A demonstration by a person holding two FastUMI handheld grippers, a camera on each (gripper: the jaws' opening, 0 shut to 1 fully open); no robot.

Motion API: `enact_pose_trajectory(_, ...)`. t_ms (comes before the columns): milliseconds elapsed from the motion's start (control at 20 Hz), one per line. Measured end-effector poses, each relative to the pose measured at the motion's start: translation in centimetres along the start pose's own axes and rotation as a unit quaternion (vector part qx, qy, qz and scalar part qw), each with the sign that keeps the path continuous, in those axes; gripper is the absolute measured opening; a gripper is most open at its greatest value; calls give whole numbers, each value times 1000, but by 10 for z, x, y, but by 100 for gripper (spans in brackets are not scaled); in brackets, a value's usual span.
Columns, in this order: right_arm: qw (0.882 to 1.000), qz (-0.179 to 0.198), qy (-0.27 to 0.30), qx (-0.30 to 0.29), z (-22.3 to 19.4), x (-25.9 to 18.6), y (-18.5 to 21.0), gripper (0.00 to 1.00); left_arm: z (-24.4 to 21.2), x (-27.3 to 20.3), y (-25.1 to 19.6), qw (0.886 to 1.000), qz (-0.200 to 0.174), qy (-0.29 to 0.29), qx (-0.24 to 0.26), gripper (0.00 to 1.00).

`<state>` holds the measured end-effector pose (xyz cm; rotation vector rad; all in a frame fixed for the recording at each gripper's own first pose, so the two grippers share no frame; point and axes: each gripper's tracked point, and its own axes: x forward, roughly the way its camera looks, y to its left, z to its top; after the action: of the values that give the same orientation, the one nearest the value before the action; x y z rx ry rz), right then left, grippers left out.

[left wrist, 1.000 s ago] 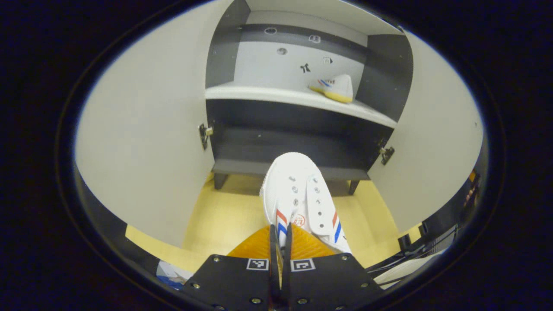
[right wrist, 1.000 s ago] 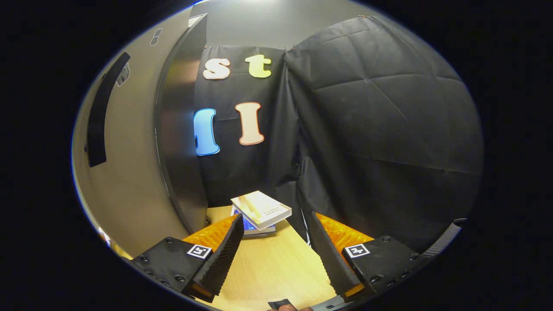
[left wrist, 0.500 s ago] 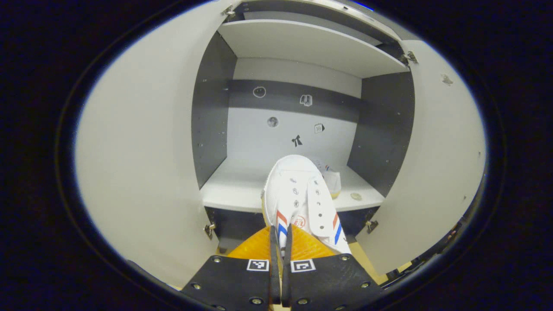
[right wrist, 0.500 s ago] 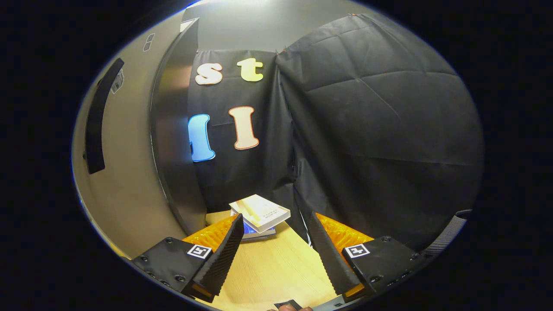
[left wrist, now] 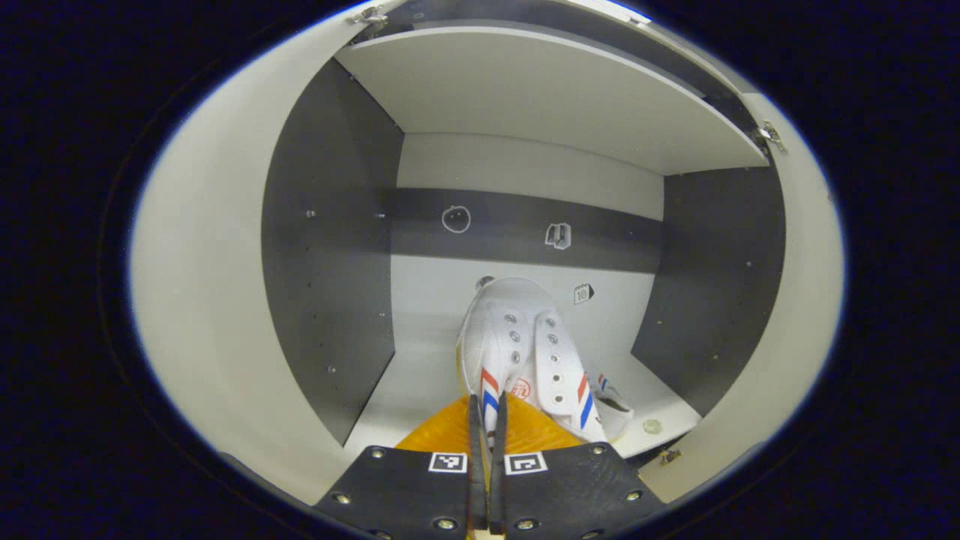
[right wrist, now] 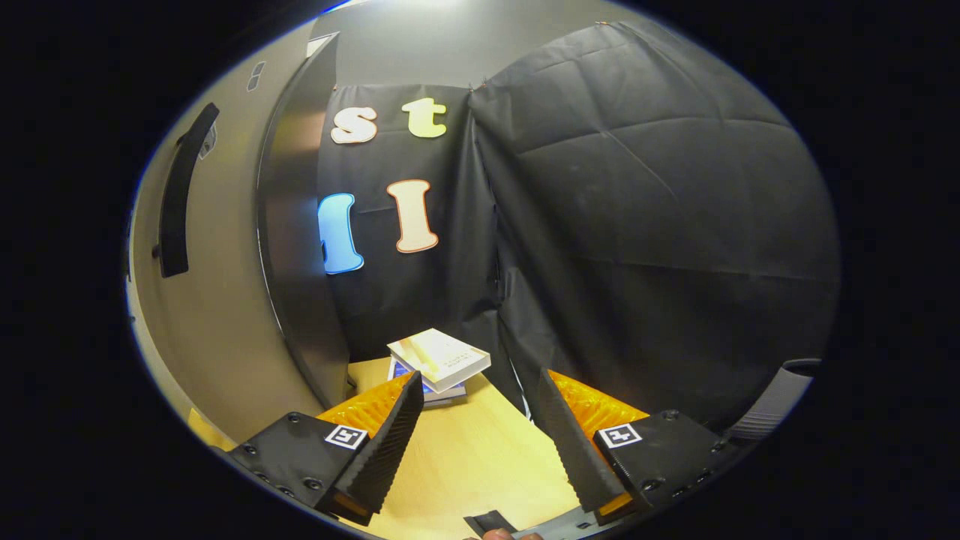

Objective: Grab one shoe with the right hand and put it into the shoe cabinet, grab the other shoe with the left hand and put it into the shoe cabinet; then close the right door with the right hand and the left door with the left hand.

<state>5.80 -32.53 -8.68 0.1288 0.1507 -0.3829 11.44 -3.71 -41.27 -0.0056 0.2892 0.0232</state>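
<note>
In the left gripper view my left gripper (left wrist: 487, 420) is shut on a white canvas shoe (left wrist: 517, 345) with red and blue stripes, pinching its side near the heel, toe pointing into the open shoe cabinet (left wrist: 330, 255). The held shoe hangs just above the white middle shelf (left wrist: 420, 367). Another white shoe (left wrist: 611, 401) lies on that shelf to the right, mostly hidden behind the held one. In the right gripper view my right gripper (right wrist: 476, 427) stands open with nothing between its fingers, beside the open right door (right wrist: 225, 300) with its dark handle (right wrist: 178, 195).
The left door (left wrist: 202, 300) and the right door (left wrist: 795, 315) stand open on either side of the compartment. A small round item (left wrist: 652, 426) lies on the shelf's front right. A stack of books (right wrist: 435, 364) rests on the wooden floor (right wrist: 465, 472).
My left gripper has risen and pushed forward, carrying the shoe from below the cabinet into the middle compartment. The right gripper has drifted slightly and stays open.
</note>
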Motion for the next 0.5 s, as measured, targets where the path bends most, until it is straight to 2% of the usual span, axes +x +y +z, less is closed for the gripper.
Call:
enact_pose_trajectory(50, 1000, 2, -1, 0, 1, -1, 2, 96, -2, 0, 1, 1000, 1, -2, 1, 3)
enact_pose_trajectory(100, 1000, 4, -5, -2, 4, -1, 4, 93, -5, 1, 0, 1000, 0, 0, 2, 3)
enact_pose_trajectory(200, 1000, 7, -11, -8, 9, -4, 5, 96, -6, -1, -1, 1000, -3, 11, 7, 3)
enact_pose_trajectory(350, 1000, -1, -18, -11, 11, -8, -1, 96, -1, 1, -1, 999, -16, 31, 20, 3)
enact_pose_trajectory(500, 1000, -11, -15, -11, 6, -11, -8, 96, -4, 4, -2, 998, -12, 48, 36, 3)
